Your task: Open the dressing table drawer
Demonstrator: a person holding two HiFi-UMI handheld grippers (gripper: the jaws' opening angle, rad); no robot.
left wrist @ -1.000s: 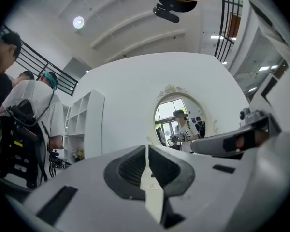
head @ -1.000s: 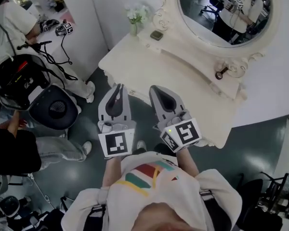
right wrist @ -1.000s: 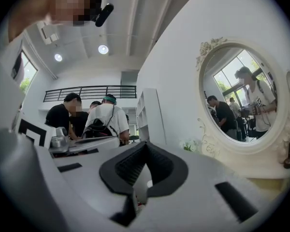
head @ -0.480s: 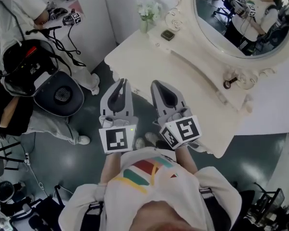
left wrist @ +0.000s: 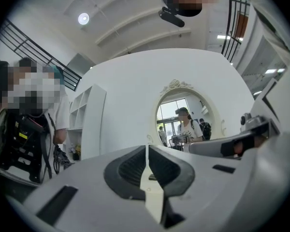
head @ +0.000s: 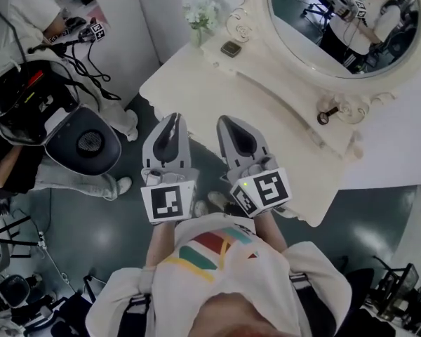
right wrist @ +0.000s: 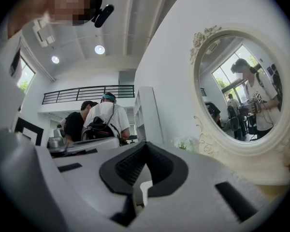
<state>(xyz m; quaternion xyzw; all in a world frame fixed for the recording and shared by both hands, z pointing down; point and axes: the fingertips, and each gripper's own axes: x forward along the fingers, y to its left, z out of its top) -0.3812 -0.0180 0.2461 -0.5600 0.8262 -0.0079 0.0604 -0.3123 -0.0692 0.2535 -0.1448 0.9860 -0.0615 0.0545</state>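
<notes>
Cream-white wood fills the upper right of the head view: the dressing table [head: 266, 128] runs from 11 o'clock down to 4 o'clock. Its oval mirror [head: 337, 20] is up at 1 o'clock, with a vase of pale flowers [head: 200, 12] and a small dark box [head: 230, 48] near 12.

The left gripper [head: 172, 120] and the right gripper [head: 226, 122] sit side by side at the centre. Both are held out level from the chest, noses aimed towards 12. I read this as a carrying pose, tools kept high and parallel while the person squares up to the table.

Each gripper's own view shows the dark pads pressed together with nothing between them. So both pairs of jaws are closed and empty, which makes sense, since nothing is within reach to grab yet.

And the drawer? No view shows its front or handle. It must sit under the table's overhanging near edge, which crosses just ahead of the right gripper at about 1 o'clock from its tips. The left gripper hangs over dark floor, with that edge ahead at 12 o'clock.

Both gripper cameras look over the tabletop at the wall and mirror. By my judgement the jaws ride above drawer level and will need to drop and part.
</notes>
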